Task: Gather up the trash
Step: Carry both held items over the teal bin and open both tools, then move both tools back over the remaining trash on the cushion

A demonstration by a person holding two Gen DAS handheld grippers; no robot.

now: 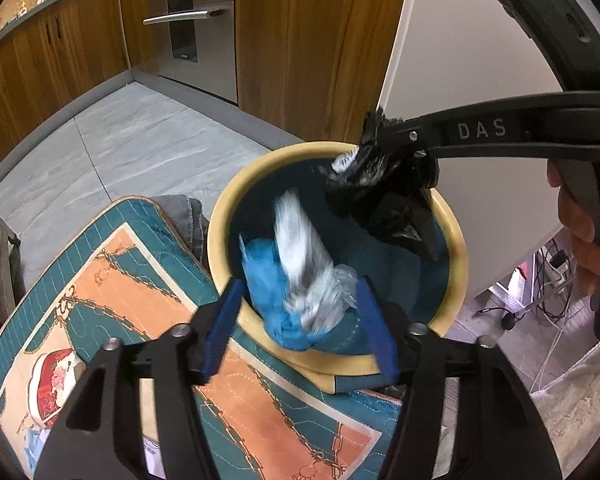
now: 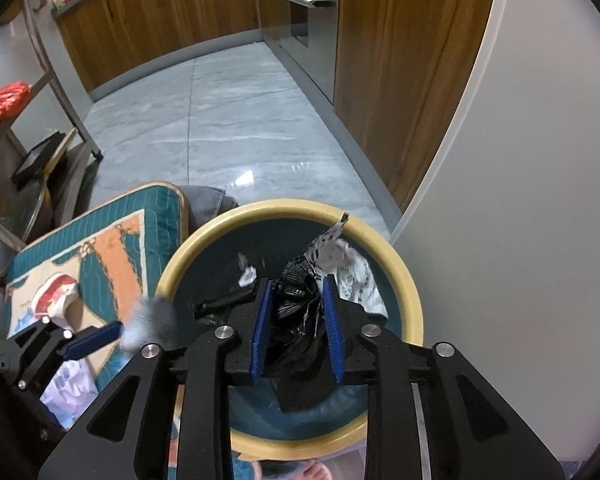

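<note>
Black plastic wrapper [image 2: 300, 332] sits pinched between the right tongs [image 2: 298, 330] over the yellow-rimmed bin [image 2: 410, 300]; left tongs [image 1: 300, 316] gape wide, blurred blue-and-white trash [image 1: 296, 264] between them.

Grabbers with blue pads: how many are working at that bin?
2. The left gripper sits open at the near rim of the bin, with blurred blue and white trash just ahead of it. The right gripper hangs over the bin, shut on a black bag.
</note>
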